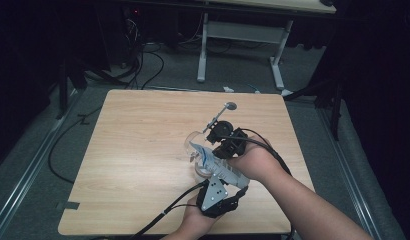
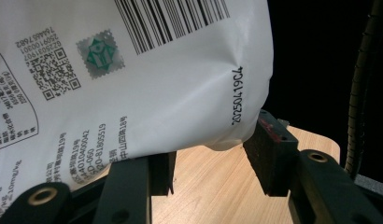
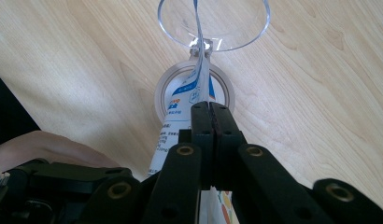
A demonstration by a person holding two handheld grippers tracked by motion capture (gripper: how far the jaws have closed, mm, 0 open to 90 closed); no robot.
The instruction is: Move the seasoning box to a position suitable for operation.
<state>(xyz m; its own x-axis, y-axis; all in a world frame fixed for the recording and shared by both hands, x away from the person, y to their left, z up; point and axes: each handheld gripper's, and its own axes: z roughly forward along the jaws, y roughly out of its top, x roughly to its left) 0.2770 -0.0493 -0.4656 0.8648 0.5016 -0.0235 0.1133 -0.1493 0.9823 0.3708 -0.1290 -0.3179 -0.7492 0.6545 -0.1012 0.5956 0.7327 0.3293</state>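
Note:
A white pouch (image 1: 206,156) with blue print and a barcode hangs over the table (image 1: 143,150) between both grippers. My left gripper (image 1: 224,175) comes from the near side, and in the left gripper view my left gripper (image 2: 213,158) is shut on the bulging lower end of the pouch (image 2: 147,84). My right gripper (image 1: 216,151) reaches in from the right. My right gripper (image 3: 209,106) pinches the pouch's flat edge (image 3: 199,79) between shut pads. Below stand a clear round cup (image 3: 213,23) and a white ring (image 3: 224,91). I cannot tell whether the pouch touches them.
A small metal spoon-like piece (image 1: 228,107) lies behind the right gripper. The person's hands (image 1: 255,160) sit near the table's front right. A white desk frame (image 1: 238,40) and cables stand on the floor beyond the far edge.

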